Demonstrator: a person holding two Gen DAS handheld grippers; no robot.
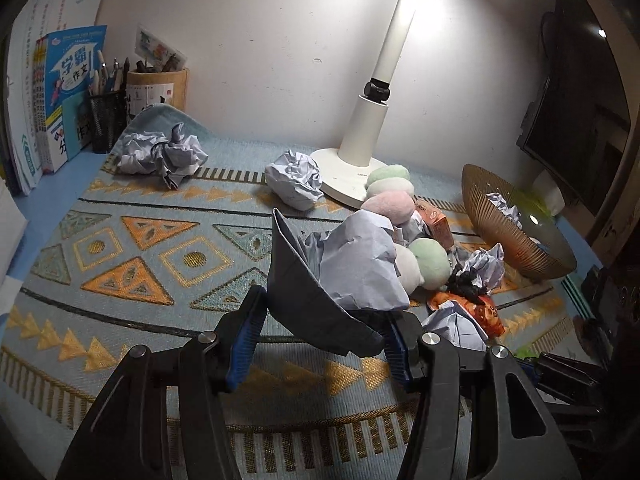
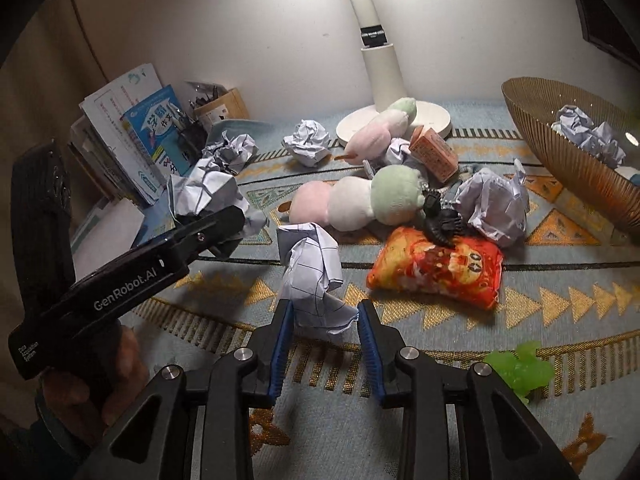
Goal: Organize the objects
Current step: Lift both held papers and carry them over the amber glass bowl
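My left gripper (image 1: 320, 338) is shut on a crumpled paper ball (image 1: 344, 272) and holds it above the patterned mat (image 1: 140, 240); that gripper and its paper also show in the right wrist view (image 2: 208, 192). My right gripper (image 2: 323, 322) stands around a crumpled grid-lined paper ball (image 2: 314, 280) lying on the mat; whether its pads touch the paper I cannot tell. A brown ribbed bowl (image 2: 560, 148) at the right holds crumpled papers (image 2: 588, 132). More paper balls (image 1: 296, 180) lie on the mat.
Plush dango toys (image 2: 360, 200), an orange carton (image 2: 434, 152), a red snack bag (image 2: 440, 272), a black clip (image 2: 438, 220) and a green slime toy (image 2: 520, 368) lie on the mat. A white lamp base (image 1: 348, 172), pen holders (image 1: 156, 88) and books (image 1: 60, 100) stand behind.
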